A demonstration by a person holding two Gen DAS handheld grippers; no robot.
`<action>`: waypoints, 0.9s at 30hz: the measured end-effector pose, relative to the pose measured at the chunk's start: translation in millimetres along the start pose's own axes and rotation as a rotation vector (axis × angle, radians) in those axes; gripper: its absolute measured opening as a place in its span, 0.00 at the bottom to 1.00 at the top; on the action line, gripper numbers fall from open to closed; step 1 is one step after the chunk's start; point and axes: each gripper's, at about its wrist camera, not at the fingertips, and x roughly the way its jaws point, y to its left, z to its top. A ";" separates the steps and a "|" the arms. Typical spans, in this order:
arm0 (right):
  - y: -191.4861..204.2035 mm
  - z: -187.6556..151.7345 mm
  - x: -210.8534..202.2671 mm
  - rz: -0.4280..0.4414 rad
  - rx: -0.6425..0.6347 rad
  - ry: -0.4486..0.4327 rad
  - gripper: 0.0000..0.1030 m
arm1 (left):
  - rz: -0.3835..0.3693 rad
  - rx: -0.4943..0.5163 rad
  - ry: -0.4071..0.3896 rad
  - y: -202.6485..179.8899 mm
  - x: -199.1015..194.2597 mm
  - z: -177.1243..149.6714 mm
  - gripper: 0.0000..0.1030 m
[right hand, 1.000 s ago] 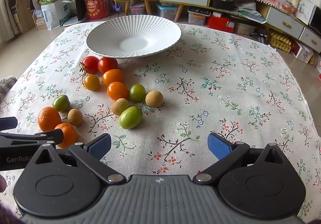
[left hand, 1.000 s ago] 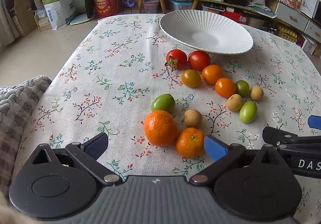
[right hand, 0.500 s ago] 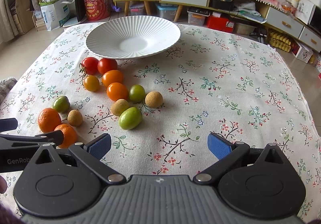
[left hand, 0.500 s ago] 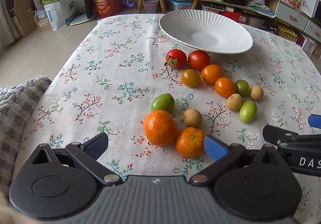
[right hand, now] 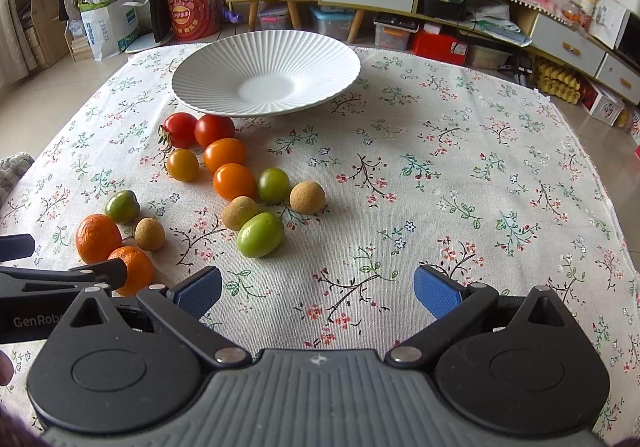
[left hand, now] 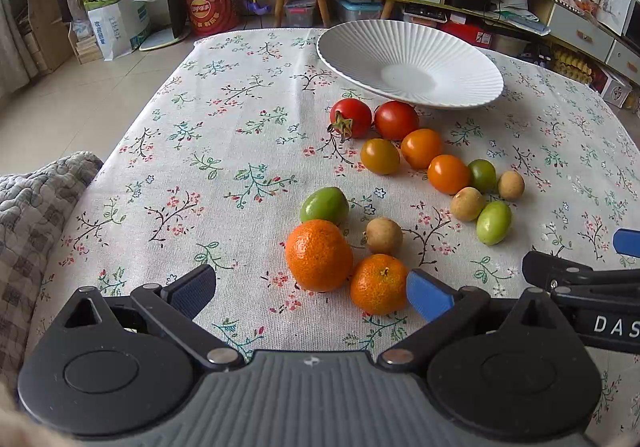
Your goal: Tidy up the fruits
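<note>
Left gripper (left hand: 310, 293) behind mandarins (left hand: 319, 255)

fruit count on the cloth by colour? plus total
Red tomatoes: 2
Orange/yellow tomatoes: 3
Green fruits: 3
Tan-brown round fruits: 3
Mandarins: 2
Total: 13, all on the tablecloth; none on the white plate.

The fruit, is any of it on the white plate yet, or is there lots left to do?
Nothing looks done: the white plate holds no fruit. Nothing is in hand either; the left gripper and right gripper are both open. All of it is left: the tomatoes, mandarins and small green and tan fruits lie on the tablecloth.
</note>
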 end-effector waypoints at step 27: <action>-1.4 -1.2 1.4 -0.006 -0.002 -0.002 0.99 | 0.004 0.002 -0.015 1.8 -2.5 0.7 0.96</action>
